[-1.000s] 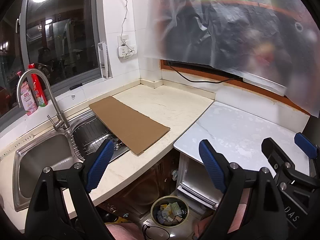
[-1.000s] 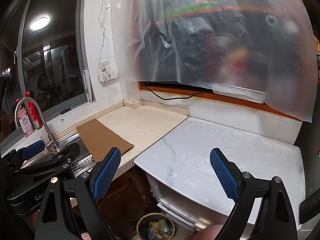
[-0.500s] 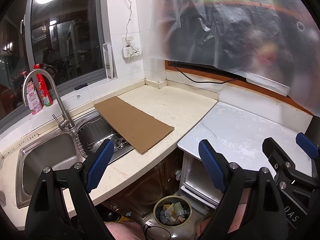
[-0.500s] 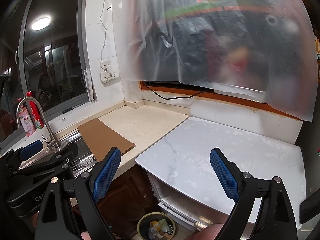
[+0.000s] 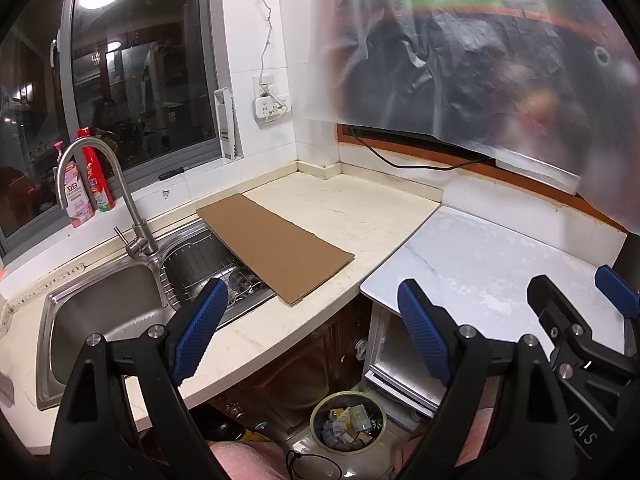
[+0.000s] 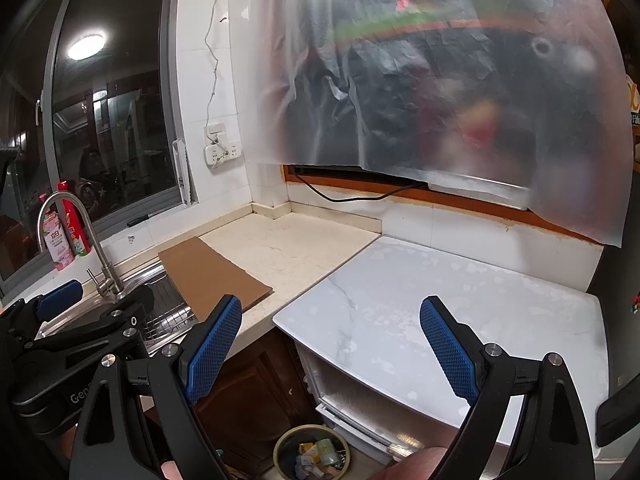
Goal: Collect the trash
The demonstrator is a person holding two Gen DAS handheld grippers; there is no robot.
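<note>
Since the earlier frame, my left tongs' view has swung slightly: the cardboard sheet (image 5: pixel 276 248) and faucet (image 5: pixel 100 196) sit further right and lower in it. My right tongs' view is unchanged.

Task item: one flat cardboard sheet, lying on the beige countertop (image 5: pixel 348 208), one end overhanging the sink (image 5: pixel 104 312). Trash bin (image 5: pixel 348 422): one, on the floor below the countertop's front edge, already holding small packets.

Left gripper (image 5: pixel 312 328): spread wide, nothing between the pads, held in front of the countertop. Right gripper (image 6: pixel 332 344): likewise spread and empty, to the right of the countertop over the white marble top (image 6: pixel 460 304).

Judgement: I am at the approach step; nothing is picked up yet. The next move calls for reaching forward to the sheet's near edge and pinching that thin edge.

Count beside the sink: two bottles on the sill, one faucet.
</note>
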